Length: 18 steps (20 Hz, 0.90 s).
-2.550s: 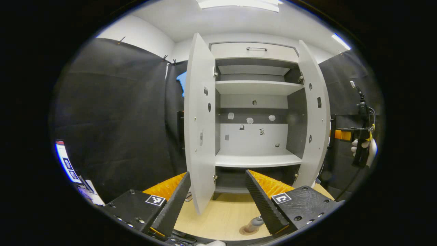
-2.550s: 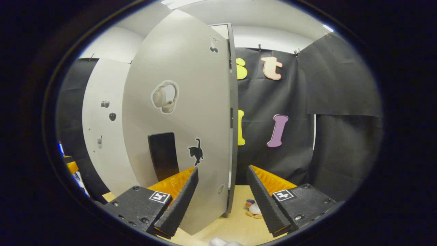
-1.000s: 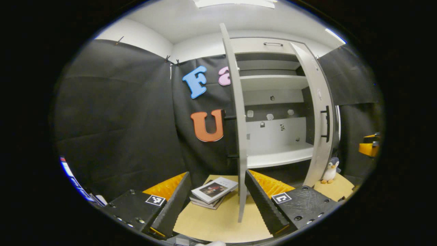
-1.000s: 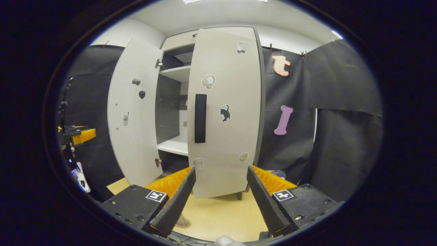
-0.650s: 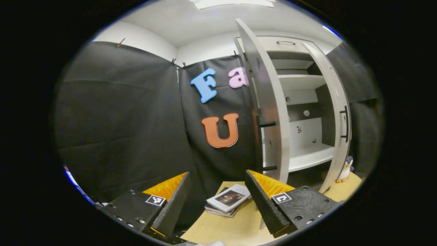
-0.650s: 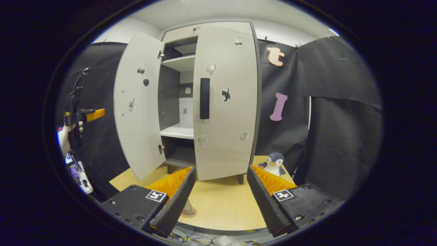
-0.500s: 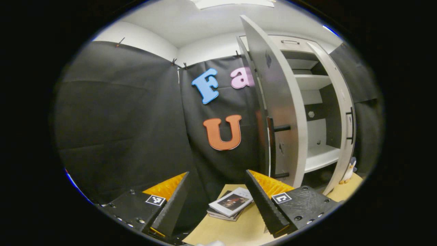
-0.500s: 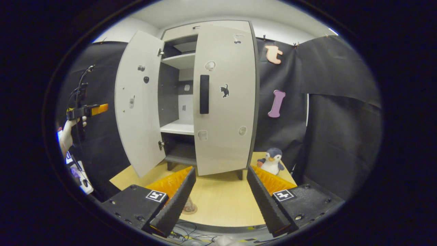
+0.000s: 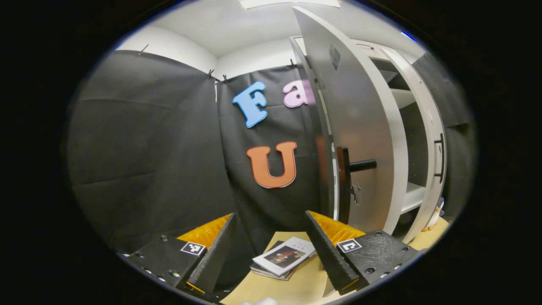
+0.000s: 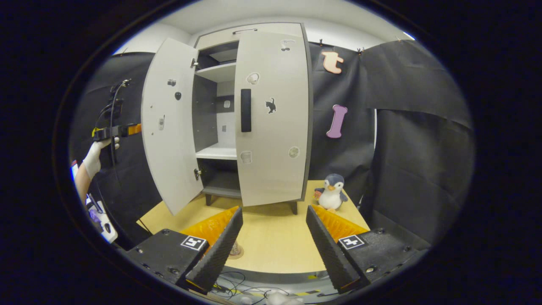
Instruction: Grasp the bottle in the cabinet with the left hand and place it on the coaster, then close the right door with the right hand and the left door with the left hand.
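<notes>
Black-draped booth, wooden table [image 10: 271,237]: the bottle [image 10: 233,250] sat on its coaster, right door [image 10: 271,114] shut. The left gripper [image 9: 269,245], jaws apart and empty, was behind the open left door [image 9: 360,127], seemingly to push. The right gripper [image 10: 271,241] hung back, open.

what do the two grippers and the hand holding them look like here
Each gripper, the left gripper and the right gripper, has two long wedge-shaped fingers with ridged faces on black blocks, each block bearing a square black-and-white marker and screws. In the right gripper view the left gripper appears farther off as a dark frame with black cables looping over it, held by a hand in a white glove.
</notes>
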Tool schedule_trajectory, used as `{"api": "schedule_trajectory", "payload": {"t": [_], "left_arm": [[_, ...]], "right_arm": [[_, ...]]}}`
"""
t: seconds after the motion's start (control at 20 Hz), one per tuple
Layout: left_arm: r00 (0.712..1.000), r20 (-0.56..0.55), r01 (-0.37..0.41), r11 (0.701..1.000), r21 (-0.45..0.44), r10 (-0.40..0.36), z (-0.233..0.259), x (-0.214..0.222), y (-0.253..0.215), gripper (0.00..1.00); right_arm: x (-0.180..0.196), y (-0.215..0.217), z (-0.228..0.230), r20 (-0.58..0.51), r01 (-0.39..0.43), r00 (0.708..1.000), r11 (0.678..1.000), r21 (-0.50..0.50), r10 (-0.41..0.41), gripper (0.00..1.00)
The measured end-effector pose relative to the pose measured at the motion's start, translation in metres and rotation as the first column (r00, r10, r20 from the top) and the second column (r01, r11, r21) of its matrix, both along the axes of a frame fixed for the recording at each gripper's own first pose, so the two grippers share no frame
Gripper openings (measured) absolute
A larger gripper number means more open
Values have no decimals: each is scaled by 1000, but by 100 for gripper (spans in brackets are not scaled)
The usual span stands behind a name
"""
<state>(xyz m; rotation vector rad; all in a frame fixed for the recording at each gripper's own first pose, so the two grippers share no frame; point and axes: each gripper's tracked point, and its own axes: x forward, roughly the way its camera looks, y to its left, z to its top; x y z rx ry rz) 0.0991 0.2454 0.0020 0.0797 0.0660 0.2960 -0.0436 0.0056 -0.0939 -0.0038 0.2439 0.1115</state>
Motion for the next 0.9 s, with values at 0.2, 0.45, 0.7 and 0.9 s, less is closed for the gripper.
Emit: {"api": "schedule_trajectory", "payload": {"t": [0.2, 0.45, 0.7, 0.9], "left_arm": [[1000, 2, -28, 1000, -3, 28, -1, 0, 0, 94], [998, 4, -67, 997, 43, 67, 8, -6, -3, 94], [997, -6, -78, 997, 28, 78, 4, -5, -11, 90], [998, -4, -58, 998, 31, 58, 6, -6, -36, 94]], "right_arm": [[-3, -11, 0, -1, -16, 1000, 1000, 5, 16, 99], [-5, -32, 4, 4, -20, 1000, 1000, 19, 20, 99], [-7, -51, 4, 5, -13, 1000, 999, 31, 13, 99], [-7, -61, 5, 12, -12, 1000, 999, 40, 12, 98]]}}
